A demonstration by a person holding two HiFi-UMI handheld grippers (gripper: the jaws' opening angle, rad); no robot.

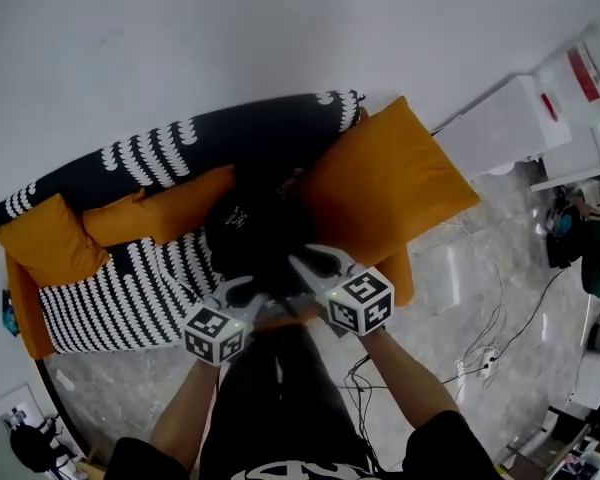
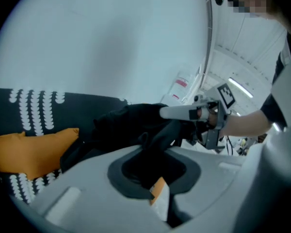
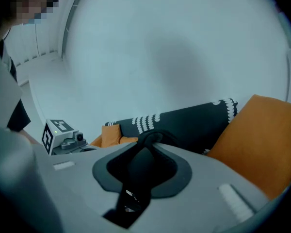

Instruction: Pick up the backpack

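Left forearm and right forearm reach forward side by side, slanting somewhat downward, the marker cubes facing up. Black backpack lies directly ahead of both tools, its bulk just beyond their tips and in front of the sofa back. Left gripper: jaws pressed almost together on a fold of the backpack's black fabric. Right gripper: jaws nearly together on a black strap of the backpack, which loops up just past the tips. Black sofa with white pattern extends beyond and to the left of the left gripper. Large orange cushion stands just right of the right gripper, and a long orange cushion and a small one lie left of the left gripper.
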